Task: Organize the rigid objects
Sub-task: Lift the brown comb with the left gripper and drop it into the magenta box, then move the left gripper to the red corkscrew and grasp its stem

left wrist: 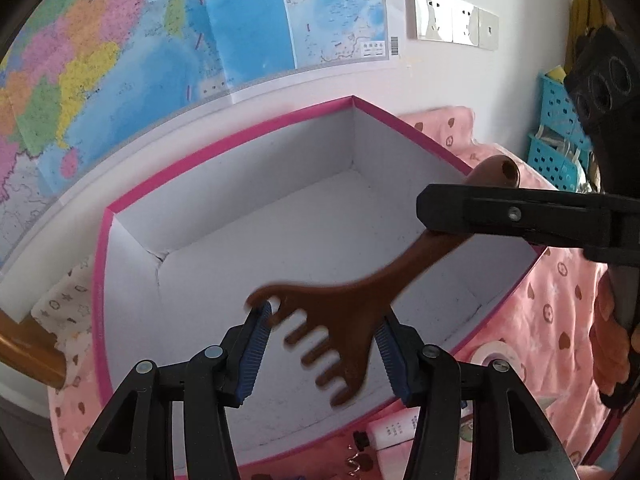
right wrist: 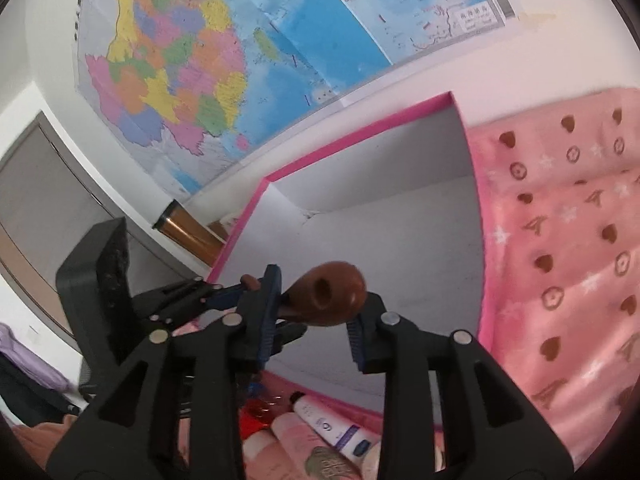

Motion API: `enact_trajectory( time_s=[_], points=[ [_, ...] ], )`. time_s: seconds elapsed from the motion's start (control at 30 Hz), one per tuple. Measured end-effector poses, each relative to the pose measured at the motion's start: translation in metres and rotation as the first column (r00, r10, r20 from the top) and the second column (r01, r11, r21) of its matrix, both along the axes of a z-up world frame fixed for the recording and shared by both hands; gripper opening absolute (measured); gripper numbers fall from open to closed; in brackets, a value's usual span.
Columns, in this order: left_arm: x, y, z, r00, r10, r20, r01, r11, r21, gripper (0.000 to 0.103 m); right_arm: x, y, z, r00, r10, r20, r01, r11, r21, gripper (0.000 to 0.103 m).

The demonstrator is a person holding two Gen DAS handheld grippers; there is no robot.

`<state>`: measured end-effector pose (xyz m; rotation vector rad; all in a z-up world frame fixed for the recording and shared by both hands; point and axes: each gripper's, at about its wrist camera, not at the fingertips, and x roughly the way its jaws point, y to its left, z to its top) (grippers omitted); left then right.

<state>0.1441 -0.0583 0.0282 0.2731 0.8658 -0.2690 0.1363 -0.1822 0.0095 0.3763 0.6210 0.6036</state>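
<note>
Two grippers share one brown comb (left wrist: 340,304) above the empty pink-edged box (left wrist: 224,152). Left gripper (left wrist: 320,344) clamps the toothed head; right gripper (right wrist: 316,320) stands loosened around the handle. Best lower it, then release inside the box.

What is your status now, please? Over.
Left gripper shut on comb head. Right gripper around comb handle, grip unclear. Comb over the pink box; nothing in the way.

Print on the wall map (left wrist: 160,40) is too small to read.
</note>
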Motion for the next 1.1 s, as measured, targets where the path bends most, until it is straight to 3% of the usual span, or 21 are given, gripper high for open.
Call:
enact_trajectory(
  time_s=[0.07,0.1,0.17,0.3,0.4,0.5,0.6,0.77,1.1],
  points=[
    [-0.005,-0.001,0.002,1.0,-0.007,0.02,0.007,1.0,0.017,0.054,-0.001,0.002,0.003,0.999,-0.047,0.018,0.049,0.996,-0.08,0.034],
    [-0.007,-0.002,0.003,1.0,-0.006,0.03,0.005,1.0,0.024,0.054,-0.001,0.0,0.002,0.998,-0.06,0.012,0.061,0.994,-0.086,0.035],
    [-0.011,0.001,0.006,0.999,-0.013,0.034,0.013,1.0,0.01,0.057,-0.001,-0.005,-0.001,0.997,-0.083,0.003,0.083,0.992,-0.098,0.046],
    [-0.024,0.007,0.014,0.996,-0.011,0.084,0.012,1.0,-0.006,0.058,-0.012,-0.018,0.0,0.993,-0.116,0.017,0.117,0.989,-0.094,0.046],
    [-0.045,0.02,0.025,0.99,-0.01,0.138,0.018,0.998,-0.057,0.058,-0.032,-0.014,0.006,0.996,-0.07,0.052,0.075,0.993,-0.088,0.046],
    [-0.067,0.039,0.033,0.986,0.01,0.164,0.012,0.991,-0.134,0.06,-0.059,0.007,0.01,0.996,0.04,0.084,-0.031,0.993,-0.113,0.046],
    [-0.086,0.056,0.029,0.987,0.042,0.153,-0.012,0.982,-0.19,0.06,-0.079,0.03,-0.001,0.987,0.149,0.066,-0.14,0.981,-0.132,0.046],
    [-0.113,0.073,0.003,0.992,0.092,0.091,-0.071,0.975,-0.209,0.06,-0.09,0.071,-0.035,0.965,0.261,-0.011,-0.259,0.951,-0.17,0.046],
    [-0.158,0.084,-0.036,0.997,0.067,-0.048,-0.078,0.947,-0.311,0.06,-0.073,0.108,-0.062,0.954,0.293,-0.067,-0.3,0.922,-0.246,0.046]
  ],
)
